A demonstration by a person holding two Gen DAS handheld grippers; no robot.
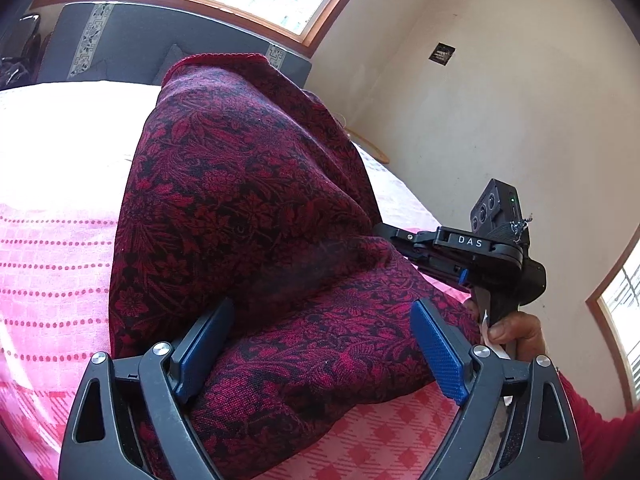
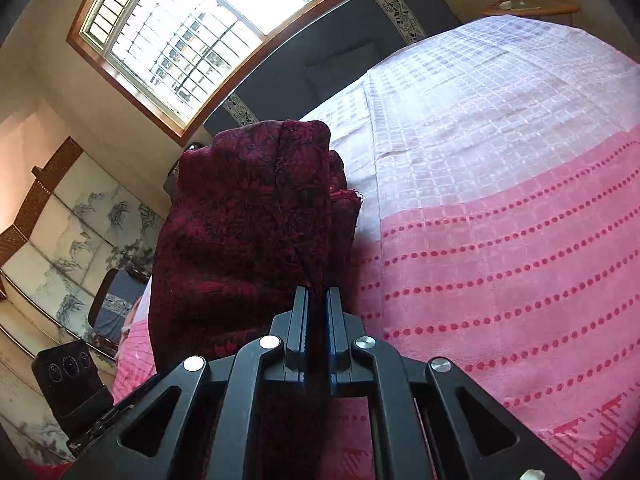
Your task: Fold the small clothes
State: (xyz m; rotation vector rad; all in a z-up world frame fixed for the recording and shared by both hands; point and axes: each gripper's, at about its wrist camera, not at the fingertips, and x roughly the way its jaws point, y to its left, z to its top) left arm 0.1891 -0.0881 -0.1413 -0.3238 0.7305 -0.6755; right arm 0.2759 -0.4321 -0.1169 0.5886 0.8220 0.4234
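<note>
My right gripper [image 2: 316, 300] clamped on cloth [image 2: 248, 232], bunched centre frame, lifted over bedspread [image 2: 500, 240]. My left gripper [image 1: 320, 344] wide, pads apart, cloth draped between, not pinched.

Left gripper [image 1: 320, 356] jaws spread wide, blue fingers [image 1: 438, 354] apart, angled downward. Right gripper [image 2: 318, 308] jaws pinched together, angled downward; a hand [image 1: 516, 330] grips its handle.
</note>
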